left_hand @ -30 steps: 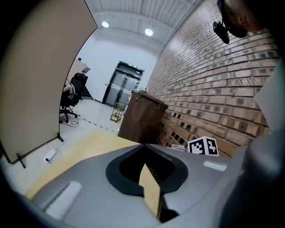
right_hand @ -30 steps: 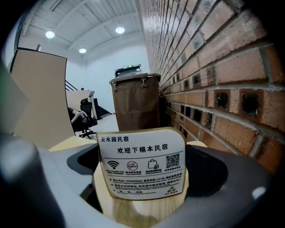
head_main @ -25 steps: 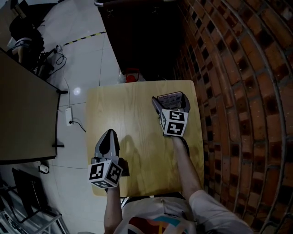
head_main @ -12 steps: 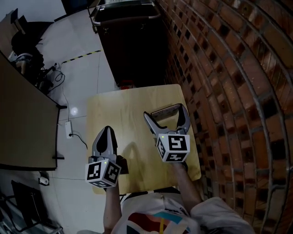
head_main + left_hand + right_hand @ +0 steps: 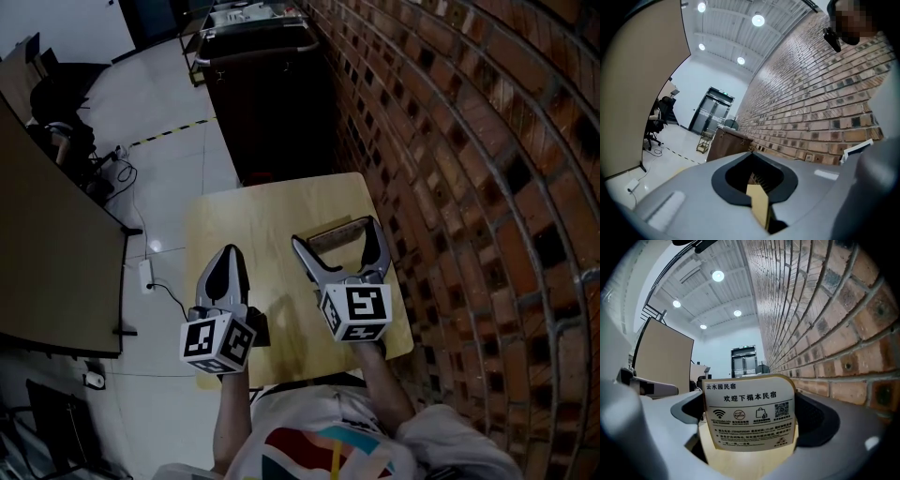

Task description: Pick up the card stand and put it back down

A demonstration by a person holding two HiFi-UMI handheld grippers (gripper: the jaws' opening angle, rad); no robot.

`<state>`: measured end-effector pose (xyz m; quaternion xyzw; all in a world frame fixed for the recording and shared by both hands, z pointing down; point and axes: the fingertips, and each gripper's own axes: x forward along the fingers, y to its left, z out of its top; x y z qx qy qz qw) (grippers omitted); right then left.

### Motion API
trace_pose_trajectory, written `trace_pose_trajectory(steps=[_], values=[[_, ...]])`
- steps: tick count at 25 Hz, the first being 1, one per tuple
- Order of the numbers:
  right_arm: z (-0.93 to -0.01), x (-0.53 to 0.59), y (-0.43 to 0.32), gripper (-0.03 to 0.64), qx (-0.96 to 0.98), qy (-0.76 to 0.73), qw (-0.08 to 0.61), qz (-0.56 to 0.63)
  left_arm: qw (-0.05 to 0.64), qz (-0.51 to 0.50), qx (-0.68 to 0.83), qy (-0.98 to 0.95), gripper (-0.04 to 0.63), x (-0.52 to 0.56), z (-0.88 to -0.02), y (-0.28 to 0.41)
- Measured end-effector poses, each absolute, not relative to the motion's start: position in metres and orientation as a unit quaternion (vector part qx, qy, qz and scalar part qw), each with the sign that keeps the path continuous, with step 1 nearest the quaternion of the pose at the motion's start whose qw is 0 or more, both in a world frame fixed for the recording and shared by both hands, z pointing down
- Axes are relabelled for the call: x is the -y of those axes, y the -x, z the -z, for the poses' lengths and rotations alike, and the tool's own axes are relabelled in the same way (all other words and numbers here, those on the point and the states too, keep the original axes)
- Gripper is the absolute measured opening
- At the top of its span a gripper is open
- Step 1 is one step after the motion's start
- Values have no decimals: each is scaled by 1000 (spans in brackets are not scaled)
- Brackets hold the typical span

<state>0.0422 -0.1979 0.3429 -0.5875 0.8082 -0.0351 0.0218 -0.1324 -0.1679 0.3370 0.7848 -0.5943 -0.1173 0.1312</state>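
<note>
The card stand (image 5: 337, 234), a printed sign on a wooden base, sits crosswise between the fingertips of my right gripper (image 5: 336, 232) over the right side of the wooden table (image 5: 253, 220). In the right gripper view the card stand (image 5: 749, 413) faces the camera upright and fills the span between both jaws, which press on its side edges. My left gripper (image 5: 228, 255) rests over the table's left part with its jaws together and nothing in them. From the left gripper view, only a narrow slit shows in the left gripper (image 5: 757, 187).
A brick wall (image 5: 469, 187) runs close along the table's right edge. A dark cabinet (image 5: 272, 103) stands beyond the far edge. At the left is a large desk (image 5: 47, 244), with a power strip (image 5: 147, 274) and cables on the floor.
The right gripper has drawn back towards the person with the card stand between its jaws, and the stand now shows edge-on. The left gripper has barely moved.
</note>
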Motion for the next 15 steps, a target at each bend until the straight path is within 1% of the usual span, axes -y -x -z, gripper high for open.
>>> trace_pose_trajectory(steps=[5, 15], values=[[-333, 192, -40, 575, -810, 585, 34, 26, 123, 121, 591, -788, 5, 164, -327, 132], [-327, 195, -34, 575, -811, 584, 32, 16, 119, 130, 592, -787, 5, 166, -326, 140]])
